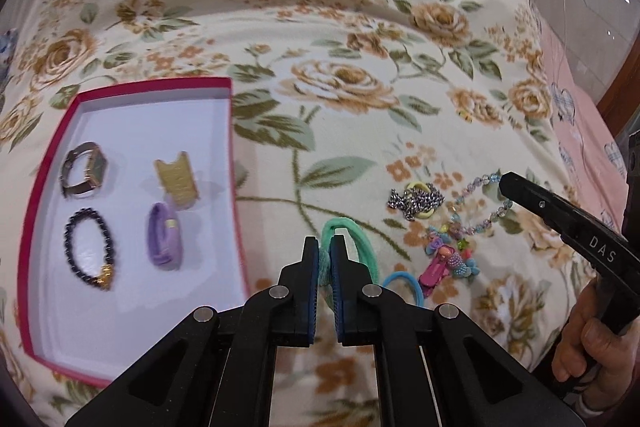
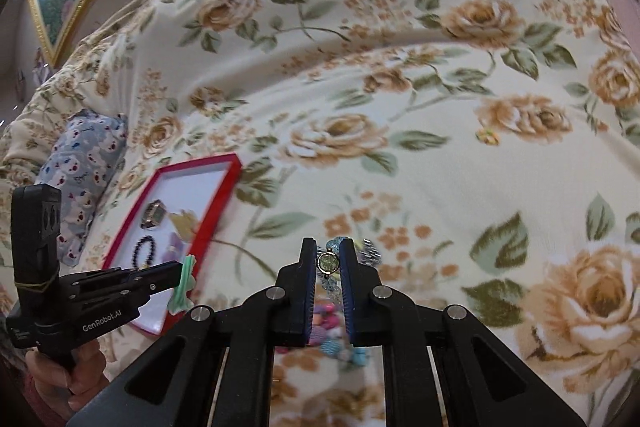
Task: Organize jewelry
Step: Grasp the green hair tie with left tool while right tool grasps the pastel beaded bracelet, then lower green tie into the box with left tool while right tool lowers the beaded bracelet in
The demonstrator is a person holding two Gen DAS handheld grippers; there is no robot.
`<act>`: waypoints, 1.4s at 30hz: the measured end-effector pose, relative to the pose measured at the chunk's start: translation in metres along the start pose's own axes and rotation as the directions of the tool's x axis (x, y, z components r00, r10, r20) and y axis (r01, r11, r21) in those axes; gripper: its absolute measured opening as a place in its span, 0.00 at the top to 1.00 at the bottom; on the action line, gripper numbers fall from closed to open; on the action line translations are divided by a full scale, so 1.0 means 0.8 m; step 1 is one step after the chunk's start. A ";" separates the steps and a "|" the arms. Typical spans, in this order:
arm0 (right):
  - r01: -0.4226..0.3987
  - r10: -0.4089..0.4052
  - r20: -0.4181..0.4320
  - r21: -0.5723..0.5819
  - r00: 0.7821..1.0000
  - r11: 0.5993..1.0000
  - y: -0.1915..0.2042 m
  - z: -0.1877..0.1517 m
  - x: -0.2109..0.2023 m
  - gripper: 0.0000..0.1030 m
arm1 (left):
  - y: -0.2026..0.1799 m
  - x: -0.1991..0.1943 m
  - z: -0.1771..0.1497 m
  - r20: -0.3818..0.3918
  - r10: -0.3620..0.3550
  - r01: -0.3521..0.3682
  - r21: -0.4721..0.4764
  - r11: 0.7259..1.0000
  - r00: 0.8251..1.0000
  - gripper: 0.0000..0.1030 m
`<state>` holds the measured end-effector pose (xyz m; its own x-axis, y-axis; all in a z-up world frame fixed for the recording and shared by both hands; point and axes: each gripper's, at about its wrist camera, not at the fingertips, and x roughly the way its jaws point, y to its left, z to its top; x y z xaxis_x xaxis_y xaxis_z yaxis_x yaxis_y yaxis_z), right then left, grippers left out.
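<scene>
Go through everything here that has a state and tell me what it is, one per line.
Red-rimmed white tray: lidless, four items inside.
Left gripper: shut on green elastic hair tie.
Right gripper: shut on pale blue beaded bracelet.
Blue hair tie: loose on the floral blanket.

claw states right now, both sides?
Left claw: shut on the green hair tie.
Right claw: shut on the beaded bracelet.
</scene>
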<state>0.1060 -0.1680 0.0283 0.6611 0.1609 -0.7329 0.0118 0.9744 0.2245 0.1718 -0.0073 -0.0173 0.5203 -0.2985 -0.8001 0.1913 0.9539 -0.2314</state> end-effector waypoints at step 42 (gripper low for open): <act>-0.373 0.343 -0.161 -0.230 0.926 0.899 0.260 -0.005 0.099 0.89 | 0.180 -0.091 -0.038 0.038 0.210 -0.193 -0.271 0.943 0.977 0.95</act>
<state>0.1580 0.0478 0.0146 0.4953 0.5080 -0.7047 -0.4087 0.8521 0.3270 0.1361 0.1530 -0.0092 0.5801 -0.0921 -0.8093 -0.1451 0.9660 -0.2139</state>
